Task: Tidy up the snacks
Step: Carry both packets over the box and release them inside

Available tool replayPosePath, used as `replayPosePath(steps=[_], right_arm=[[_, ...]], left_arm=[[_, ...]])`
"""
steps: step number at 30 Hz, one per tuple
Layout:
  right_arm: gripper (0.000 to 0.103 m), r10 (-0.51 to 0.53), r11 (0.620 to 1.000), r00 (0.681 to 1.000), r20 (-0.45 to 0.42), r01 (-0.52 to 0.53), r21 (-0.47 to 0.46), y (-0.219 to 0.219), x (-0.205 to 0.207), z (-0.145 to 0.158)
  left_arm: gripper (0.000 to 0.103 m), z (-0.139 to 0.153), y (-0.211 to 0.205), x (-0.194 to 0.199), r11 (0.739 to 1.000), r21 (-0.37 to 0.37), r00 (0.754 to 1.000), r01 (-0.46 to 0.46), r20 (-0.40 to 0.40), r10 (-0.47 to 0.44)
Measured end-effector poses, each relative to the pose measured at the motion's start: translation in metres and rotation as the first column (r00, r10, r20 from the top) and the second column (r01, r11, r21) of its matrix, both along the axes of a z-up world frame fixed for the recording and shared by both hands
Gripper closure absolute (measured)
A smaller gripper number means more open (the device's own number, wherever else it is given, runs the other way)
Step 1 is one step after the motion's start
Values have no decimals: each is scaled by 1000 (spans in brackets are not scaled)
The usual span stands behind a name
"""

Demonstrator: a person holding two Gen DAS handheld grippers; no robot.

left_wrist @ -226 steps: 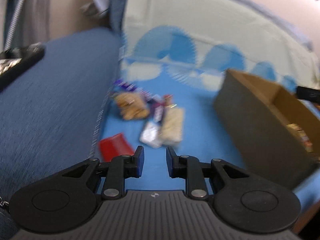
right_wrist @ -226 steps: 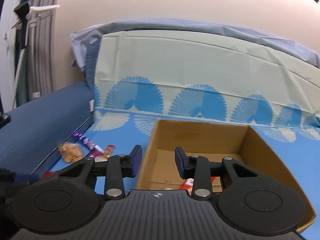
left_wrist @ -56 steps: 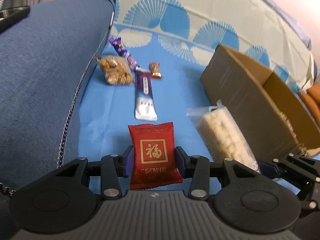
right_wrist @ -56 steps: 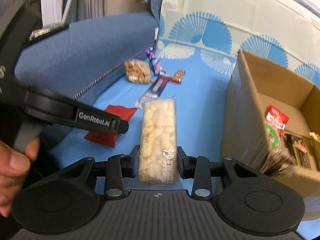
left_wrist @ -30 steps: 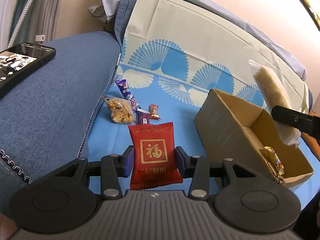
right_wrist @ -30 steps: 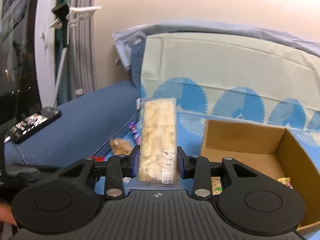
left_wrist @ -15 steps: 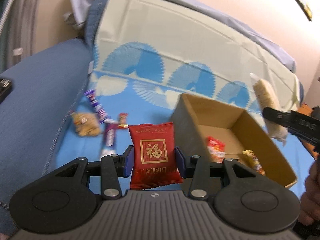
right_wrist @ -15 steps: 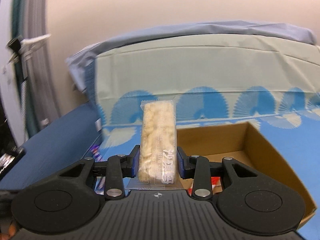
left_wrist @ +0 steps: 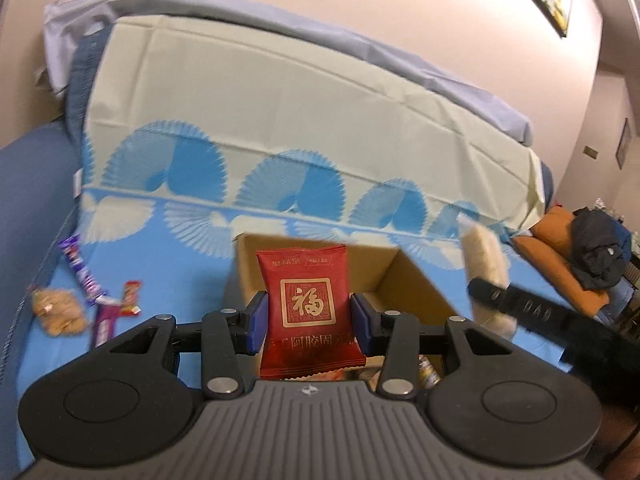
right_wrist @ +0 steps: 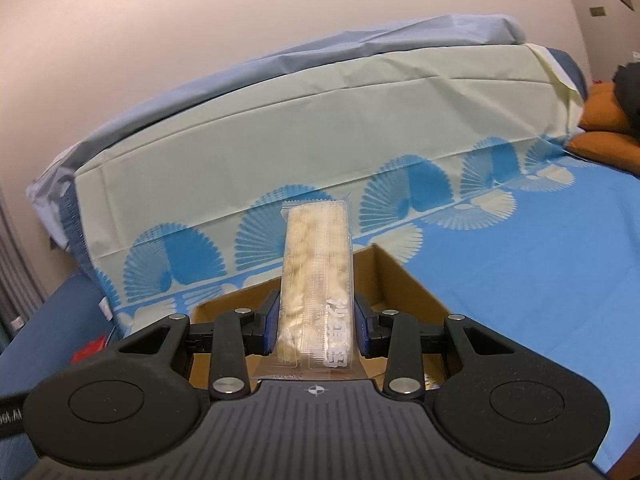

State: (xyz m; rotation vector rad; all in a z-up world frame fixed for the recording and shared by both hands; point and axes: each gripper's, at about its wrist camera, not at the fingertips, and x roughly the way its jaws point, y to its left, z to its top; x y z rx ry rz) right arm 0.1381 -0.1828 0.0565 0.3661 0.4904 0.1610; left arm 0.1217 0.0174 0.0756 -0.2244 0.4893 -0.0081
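My left gripper [left_wrist: 307, 323] is shut on a red snack packet [left_wrist: 308, 300] with a gold character, held above the open cardboard box [left_wrist: 412, 280]. My right gripper [right_wrist: 317, 326] is shut on a clear pack of pale puffed rice bar [right_wrist: 318, 276], also above the box [right_wrist: 400, 280]. The rice bar [left_wrist: 484, 256] and the right gripper's finger [left_wrist: 516, 304] show at the right of the left wrist view. Loose snacks lie left of the box on the blue cloth: a bag of nuts [left_wrist: 58, 310], a purple bar [left_wrist: 80, 272], a small red candy [left_wrist: 131, 291].
A pale cloth with blue fan prints [left_wrist: 280, 128] covers the raised back behind the box. A dark blue cushion [left_wrist: 24, 184] lies at the left. An orange pillow with dark clothing [left_wrist: 592, 248] lies at the right. Some snacks show at the box bottom [left_wrist: 428, 372].
Both grippers have moved right and over the box, each still holding its snack. The loose snacks have slid to the left of the left wrist view.
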Motion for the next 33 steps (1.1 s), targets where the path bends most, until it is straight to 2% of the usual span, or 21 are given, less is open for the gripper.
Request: replayPosePath(steps=[9,17,33], right_arm=[[65,-24,1000,1000,17,24,-5,-9,-2,1],[65,-31,999,997,66,33,-21,-10,-6,8],[65,-39,999,996,78,40,-19,-12,-8,11]], left_arm=[[55,16,-36,31,997,17,997,70,38,-71],[55,25,-44,41,997,4,995,77,62,-77],[55,25,-46,44,996,4,994,86,61,-86]])
